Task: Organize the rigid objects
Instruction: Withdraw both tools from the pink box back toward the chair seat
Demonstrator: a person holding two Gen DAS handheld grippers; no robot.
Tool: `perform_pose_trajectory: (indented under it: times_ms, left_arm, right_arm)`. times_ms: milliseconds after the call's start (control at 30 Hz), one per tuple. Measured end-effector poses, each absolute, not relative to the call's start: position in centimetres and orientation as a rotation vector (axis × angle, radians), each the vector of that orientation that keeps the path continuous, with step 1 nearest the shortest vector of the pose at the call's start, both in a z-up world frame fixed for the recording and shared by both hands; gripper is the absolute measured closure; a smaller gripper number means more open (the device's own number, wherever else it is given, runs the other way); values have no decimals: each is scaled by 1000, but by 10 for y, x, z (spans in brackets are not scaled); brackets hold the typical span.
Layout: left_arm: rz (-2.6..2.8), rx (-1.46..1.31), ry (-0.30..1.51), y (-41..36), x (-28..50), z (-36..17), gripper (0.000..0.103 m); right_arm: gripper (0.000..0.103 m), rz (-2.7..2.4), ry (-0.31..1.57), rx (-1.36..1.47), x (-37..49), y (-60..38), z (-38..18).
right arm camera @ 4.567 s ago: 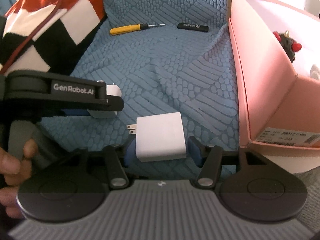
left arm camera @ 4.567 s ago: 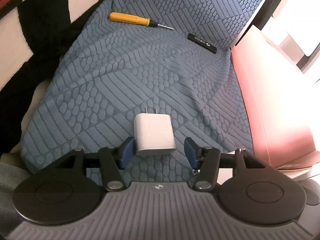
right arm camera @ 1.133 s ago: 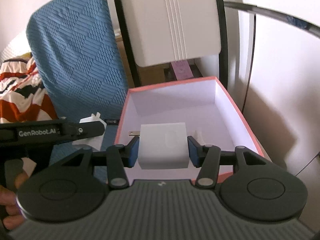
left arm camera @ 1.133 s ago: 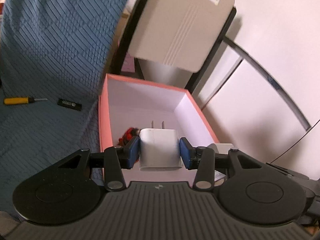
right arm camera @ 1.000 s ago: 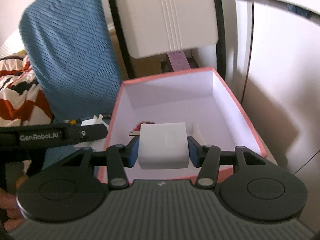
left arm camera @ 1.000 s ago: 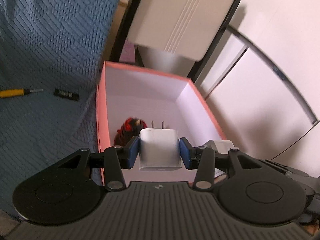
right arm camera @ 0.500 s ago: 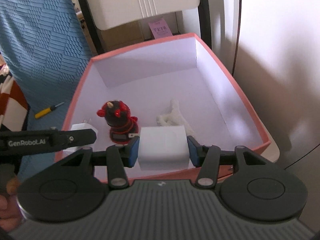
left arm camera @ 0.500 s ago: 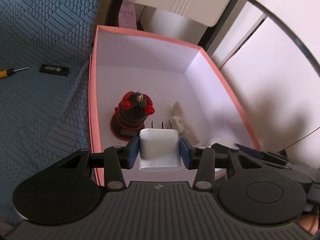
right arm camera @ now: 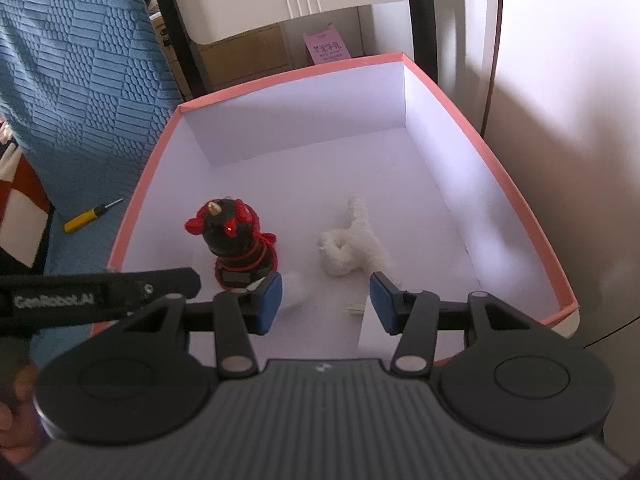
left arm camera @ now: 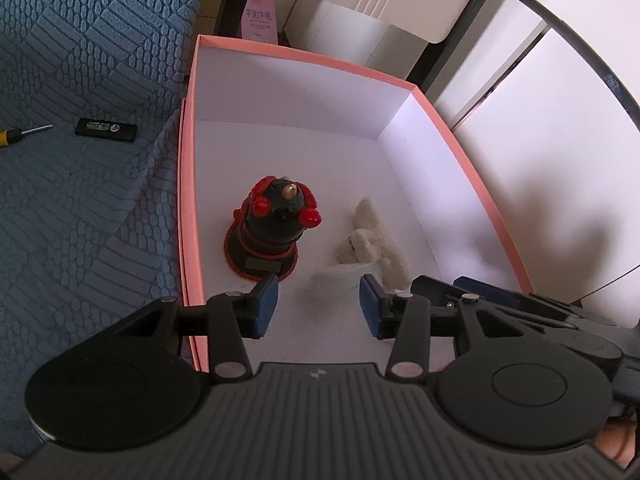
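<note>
My left gripper (left arm camera: 318, 300) hangs open over the near end of the pink box (left arm camera: 188, 200), with nothing between its blue pads. Just beyond them a white charger (left arm camera: 340, 278) shows as a blur on the box floor. My right gripper (right arm camera: 326, 300) is also open and holds nothing. A second white charger (right arm camera: 372, 330) lies under its right finger, prongs pointing left. The first charger (right arm camera: 294, 290) is a blurred shape by the left pad. The other gripper shows in each view, the right one (left arm camera: 480, 292) and the left one (right arm camera: 100, 296).
Inside the box (right arm camera: 500, 168) stand a black-and-red figurine (left arm camera: 276, 232) (right arm camera: 236, 244) and a white plush piece (left arm camera: 376, 240) (right arm camera: 348, 248). On the blue cover lie a yellow screwdriver (left arm camera: 16, 134) (right arm camera: 90, 216) and a black stick (left arm camera: 106, 130). A chair stands behind the box.
Both white chargers have left the jaws and now lie in the box. Both grippers came down over the box from above it.
</note>
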State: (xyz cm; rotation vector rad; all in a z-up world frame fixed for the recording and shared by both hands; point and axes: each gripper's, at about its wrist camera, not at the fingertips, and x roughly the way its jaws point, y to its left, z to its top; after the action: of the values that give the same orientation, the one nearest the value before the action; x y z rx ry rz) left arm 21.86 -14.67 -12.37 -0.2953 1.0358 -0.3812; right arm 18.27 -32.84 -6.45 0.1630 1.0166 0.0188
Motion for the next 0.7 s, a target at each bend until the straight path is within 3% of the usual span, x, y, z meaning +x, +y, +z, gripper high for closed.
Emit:
perform_pose_trajectory:
  times_ms: [700]
  left_arm:
    - [-333, -330, 779, -81, 140, -26, 52]
  right_arm:
    - [51, 143, 868, 167, 141, -273, 12]
